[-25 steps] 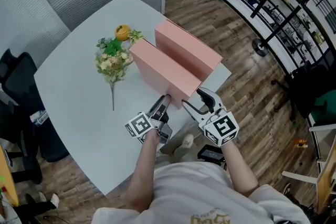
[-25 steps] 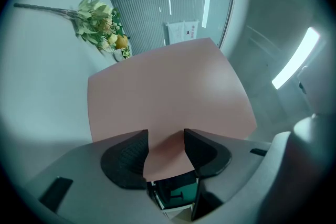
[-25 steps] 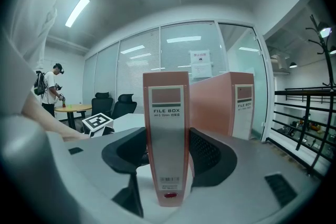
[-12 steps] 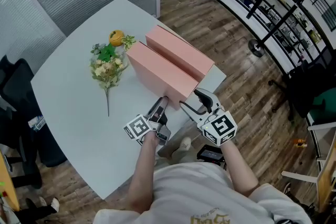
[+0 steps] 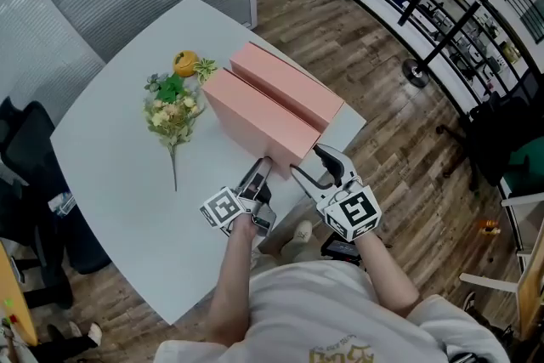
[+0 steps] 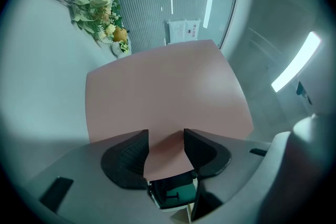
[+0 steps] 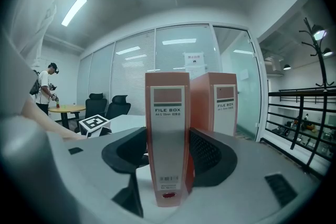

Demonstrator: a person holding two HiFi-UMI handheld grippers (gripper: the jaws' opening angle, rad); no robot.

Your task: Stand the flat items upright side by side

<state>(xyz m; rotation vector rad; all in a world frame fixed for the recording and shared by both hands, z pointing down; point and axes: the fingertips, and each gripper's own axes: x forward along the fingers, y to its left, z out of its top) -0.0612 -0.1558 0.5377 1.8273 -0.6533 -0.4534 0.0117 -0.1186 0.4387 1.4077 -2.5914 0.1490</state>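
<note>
One bunch of flowers (image 5: 173, 110) was laid toward the left edge of the desk (image 5: 110, 157). Two pink file boxes were stood upright side by side at its right edge. The left box (image 5: 253, 119) was clamped at its near end by the left gripper (image 5: 263, 167) and the right gripper (image 5: 308, 162), with the jaws of each held partly apart by it. The right box (image 5: 289, 86) was stood just beside it.

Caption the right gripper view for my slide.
Right tongs clasp the nearer file box by its spine, upright beside the farther file box.
</note>
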